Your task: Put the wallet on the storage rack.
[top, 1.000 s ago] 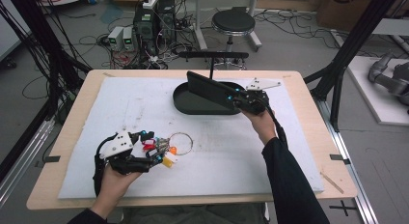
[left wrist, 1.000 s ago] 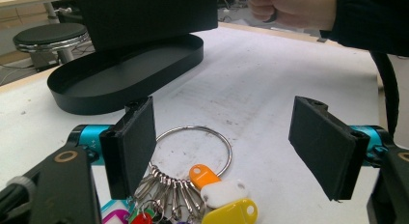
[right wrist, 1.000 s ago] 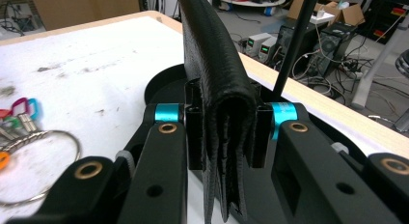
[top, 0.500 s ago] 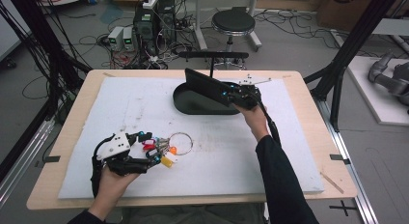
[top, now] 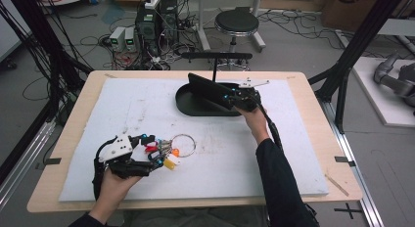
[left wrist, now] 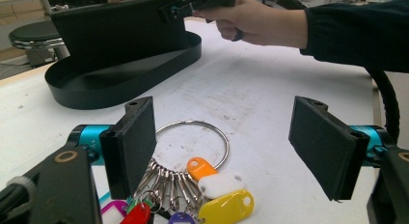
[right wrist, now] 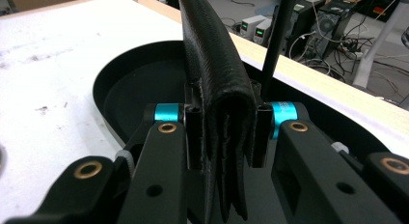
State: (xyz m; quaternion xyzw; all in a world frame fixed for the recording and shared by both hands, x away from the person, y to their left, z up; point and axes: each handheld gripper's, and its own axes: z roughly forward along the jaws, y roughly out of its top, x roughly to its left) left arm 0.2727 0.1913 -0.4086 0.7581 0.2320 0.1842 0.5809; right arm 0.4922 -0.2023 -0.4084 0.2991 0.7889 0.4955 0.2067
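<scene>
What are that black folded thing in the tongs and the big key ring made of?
The black wallet looks like leather or imitation: grained matte skin, layered folded edges. The key ring seems polished steel: thin, silvery, shiny. Its tags look like glossy coloured plastic.

The wallet [right wrist: 217, 84] looks like black grained leather, matt, with layered raw edges showing at its fold. The tray [top: 195, 108] is smooth black plastic with a dull sheen. The key ring [left wrist: 200, 142] is bright polished metal, and its tags [left wrist: 219, 197] are glossy coloured plastic. The tabletop [top: 313, 97] is pale wood, covered by a white mat [top: 235, 153], matt, scuffed and stained. The left tool [left wrist: 231, 147] has matt black pads [left wrist: 328, 147] and shiny blue metal fittings.
</scene>
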